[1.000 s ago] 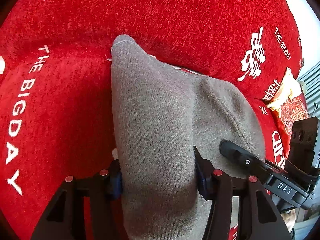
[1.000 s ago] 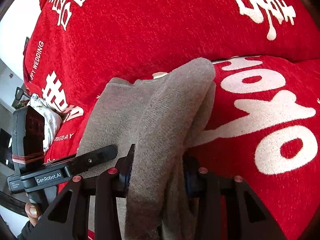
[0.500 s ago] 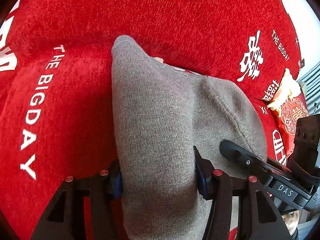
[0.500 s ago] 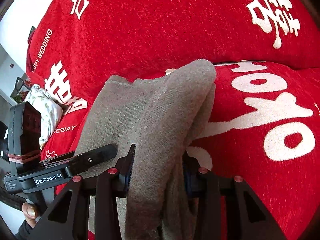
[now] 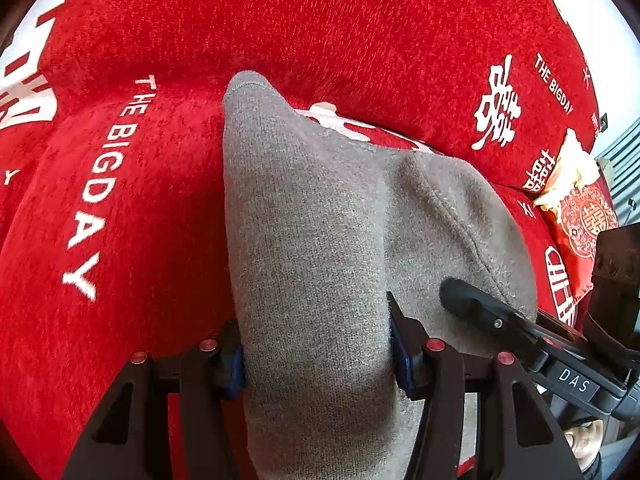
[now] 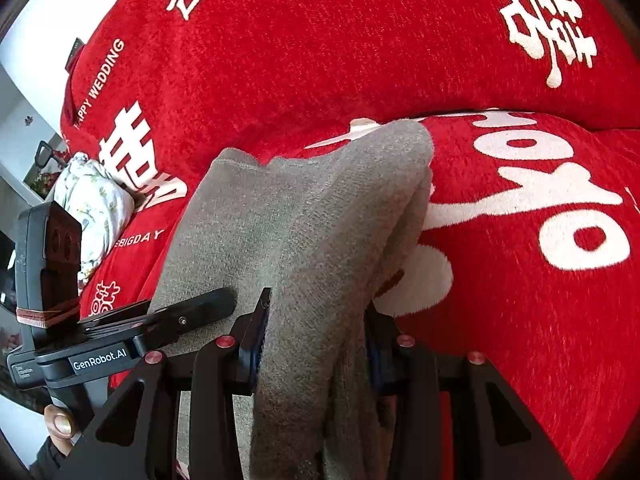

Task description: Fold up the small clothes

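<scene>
A grey knit garment (image 5: 320,220) hangs between both grippers above a red sofa cover (image 5: 120,200). My left gripper (image 5: 318,356) is shut on one end of the garment, which bulges over its fingers. My right gripper (image 6: 314,340) is shut on the other end (image 6: 320,220), with folded layers draped forward. Each gripper shows in the other's view: the right one at the left wrist view's right edge (image 5: 520,332), the left one at the right wrist view's left edge (image 6: 120,332).
The red cover (image 6: 520,280) carries white lettering and characters. A white floral bundle (image 6: 96,208) lies at the sofa's far left. A red and gold cushion (image 5: 580,216) sits at the right in the left wrist view.
Both grippers have shifted slightly over the sofa with the garment still held; the background lettering has slid in both views. The grip has not changed.
</scene>
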Demonstrator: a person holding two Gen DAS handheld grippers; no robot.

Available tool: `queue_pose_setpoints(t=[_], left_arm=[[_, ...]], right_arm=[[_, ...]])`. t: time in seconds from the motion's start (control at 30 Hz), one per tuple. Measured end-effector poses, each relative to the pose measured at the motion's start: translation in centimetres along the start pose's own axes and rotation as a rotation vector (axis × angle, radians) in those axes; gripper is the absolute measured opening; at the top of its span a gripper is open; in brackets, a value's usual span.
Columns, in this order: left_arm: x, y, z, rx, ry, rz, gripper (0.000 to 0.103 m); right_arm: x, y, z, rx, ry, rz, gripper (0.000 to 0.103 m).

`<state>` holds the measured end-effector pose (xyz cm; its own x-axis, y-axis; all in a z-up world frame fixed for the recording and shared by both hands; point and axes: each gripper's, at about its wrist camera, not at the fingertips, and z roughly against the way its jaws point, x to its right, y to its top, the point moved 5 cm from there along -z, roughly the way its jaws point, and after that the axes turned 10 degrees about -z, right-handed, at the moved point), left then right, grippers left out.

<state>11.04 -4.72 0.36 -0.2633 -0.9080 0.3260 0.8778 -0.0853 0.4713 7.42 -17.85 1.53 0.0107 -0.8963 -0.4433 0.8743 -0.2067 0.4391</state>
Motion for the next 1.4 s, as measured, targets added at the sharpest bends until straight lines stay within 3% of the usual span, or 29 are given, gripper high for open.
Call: queue_pose_setpoints(t=[0.9,1.4], left_arm=[[-0.3,-5.5,4.7,0.038,0.033,-0.019,0.057],[0.5,-7.9,5.7,0.032,0.057,-0.051,0.057]], right_arm=[[-3.6,-5.7,2.6,0.033,-0.005,0.071,0.042],[-3.7,-8.4,3.7,0.047,-0.011,0.063,0.042]])
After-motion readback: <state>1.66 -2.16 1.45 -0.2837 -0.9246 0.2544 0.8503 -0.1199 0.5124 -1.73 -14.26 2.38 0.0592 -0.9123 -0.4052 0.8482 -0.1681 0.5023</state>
